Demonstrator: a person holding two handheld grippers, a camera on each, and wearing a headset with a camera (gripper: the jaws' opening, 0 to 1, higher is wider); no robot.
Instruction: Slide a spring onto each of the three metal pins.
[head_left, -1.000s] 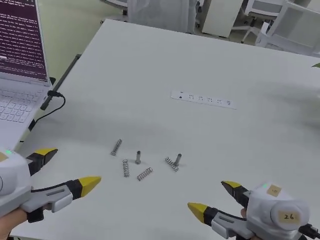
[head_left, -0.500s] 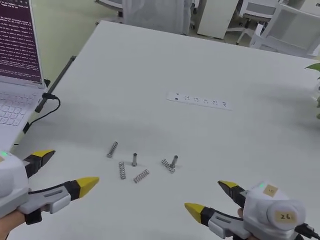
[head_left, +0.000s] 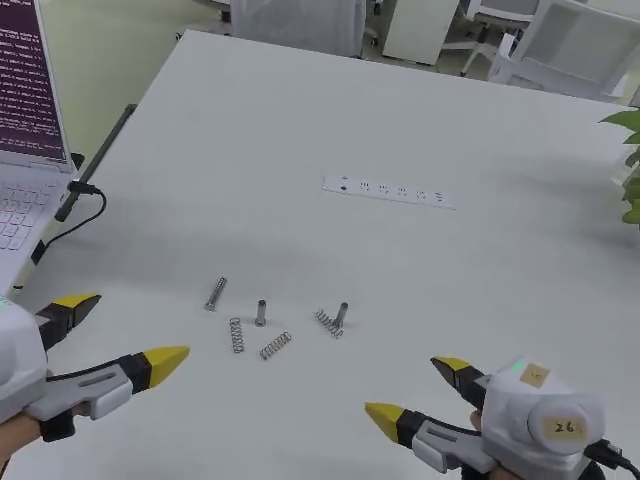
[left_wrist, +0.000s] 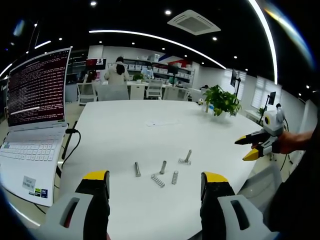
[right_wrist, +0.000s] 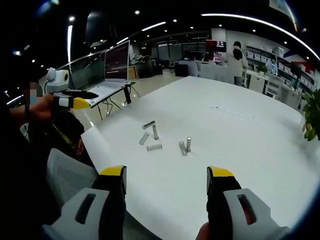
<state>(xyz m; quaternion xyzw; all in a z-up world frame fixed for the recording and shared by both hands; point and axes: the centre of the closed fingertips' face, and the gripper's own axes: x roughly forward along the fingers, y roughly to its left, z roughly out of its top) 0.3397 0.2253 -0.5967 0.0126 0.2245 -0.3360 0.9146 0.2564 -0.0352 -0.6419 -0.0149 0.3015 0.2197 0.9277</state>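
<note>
Evidently the left gripper (head_left: 130, 328) is hovering wide open at near left. The pins (head_left: 261, 312) and springs (head_left: 275, 345) are lying loose on the table (head_left: 300, 150), none fitted. The right gripper (head_left: 412, 388) is gaping at near right. A clumsy pinch is risking toppling upright pins or flicking springs away.

White left claw (head_left: 125, 327) and right claw (head_left: 412, 387), yellow-tipped; right marked 26.
</note>
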